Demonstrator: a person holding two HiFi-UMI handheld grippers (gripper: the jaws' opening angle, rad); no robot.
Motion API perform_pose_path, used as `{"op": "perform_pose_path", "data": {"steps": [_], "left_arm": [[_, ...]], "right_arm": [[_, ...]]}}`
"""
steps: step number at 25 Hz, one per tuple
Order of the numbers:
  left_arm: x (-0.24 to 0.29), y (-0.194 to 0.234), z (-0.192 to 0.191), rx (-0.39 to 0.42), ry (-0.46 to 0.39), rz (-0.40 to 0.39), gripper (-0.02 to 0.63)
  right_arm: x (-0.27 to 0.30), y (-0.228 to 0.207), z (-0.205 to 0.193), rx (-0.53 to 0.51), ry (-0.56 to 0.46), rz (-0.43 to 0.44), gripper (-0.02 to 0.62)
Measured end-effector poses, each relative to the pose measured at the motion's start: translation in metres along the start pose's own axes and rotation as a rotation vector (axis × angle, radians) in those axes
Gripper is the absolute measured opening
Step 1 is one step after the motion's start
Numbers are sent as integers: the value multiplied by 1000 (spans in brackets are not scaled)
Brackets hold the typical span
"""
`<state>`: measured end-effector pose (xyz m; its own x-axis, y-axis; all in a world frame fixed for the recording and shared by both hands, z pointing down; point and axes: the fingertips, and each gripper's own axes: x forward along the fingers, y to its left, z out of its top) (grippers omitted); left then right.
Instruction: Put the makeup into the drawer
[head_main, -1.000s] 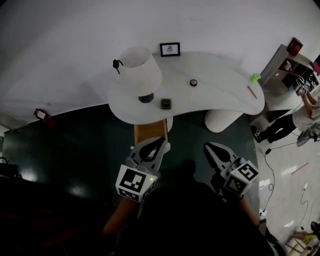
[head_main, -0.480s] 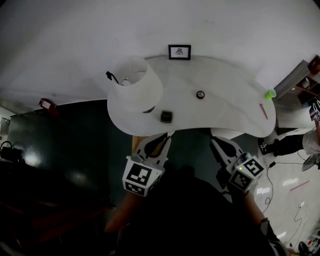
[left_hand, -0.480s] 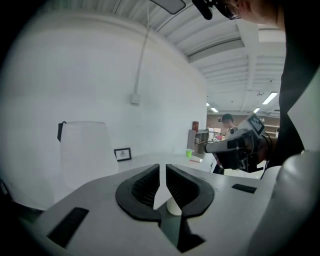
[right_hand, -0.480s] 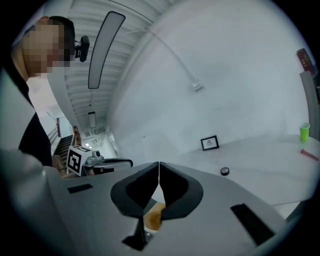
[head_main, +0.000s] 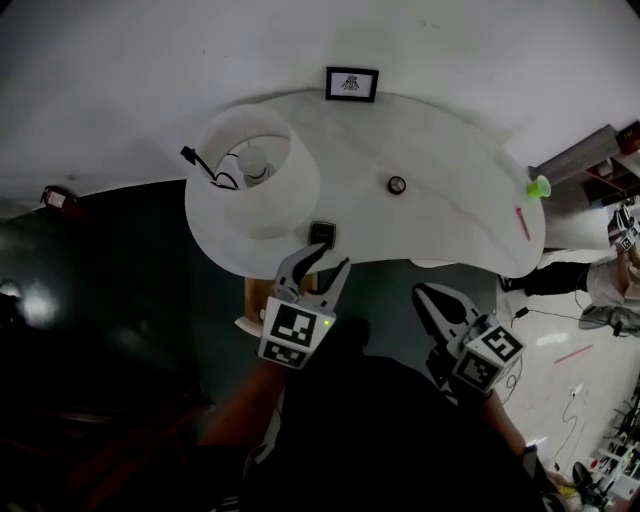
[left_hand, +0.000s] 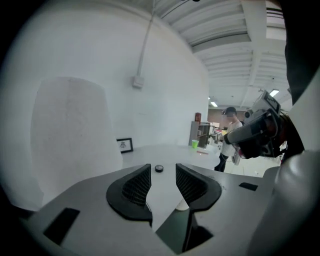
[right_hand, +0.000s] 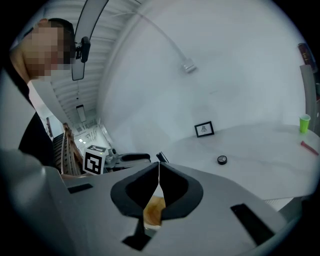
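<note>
Left gripper (head_main: 325, 262): jaws just opening, half-wide, empty, best widened to straddle the square makeup compact (head_main: 322, 235) across 2 flat sides; right gripper (head_main: 425, 295): jaws together, empty.

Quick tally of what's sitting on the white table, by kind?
Lamp: 1
Picture frame: 1
Square dark case: 1
Round black disc: 1
Green cup: 1
Red stick: 1
Total: 6
</note>
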<state>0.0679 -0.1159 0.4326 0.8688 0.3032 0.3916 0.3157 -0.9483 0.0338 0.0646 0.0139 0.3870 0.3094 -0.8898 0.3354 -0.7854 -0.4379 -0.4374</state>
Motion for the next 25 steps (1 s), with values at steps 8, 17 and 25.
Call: {"op": "perform_pose_path", "data": {"steps": [8,17,25], "left_arm": [[42,41,-57,-91,74,71,207],[76,42,-115,-121,226,79,275],[92,63,-142,-176,276,200,301]], "right_arm": [[17,-7,-10,72,40,-30,16],[30,1,-15,34,75,-27,17],[7,3,0,-26,31,-112,17]]}}
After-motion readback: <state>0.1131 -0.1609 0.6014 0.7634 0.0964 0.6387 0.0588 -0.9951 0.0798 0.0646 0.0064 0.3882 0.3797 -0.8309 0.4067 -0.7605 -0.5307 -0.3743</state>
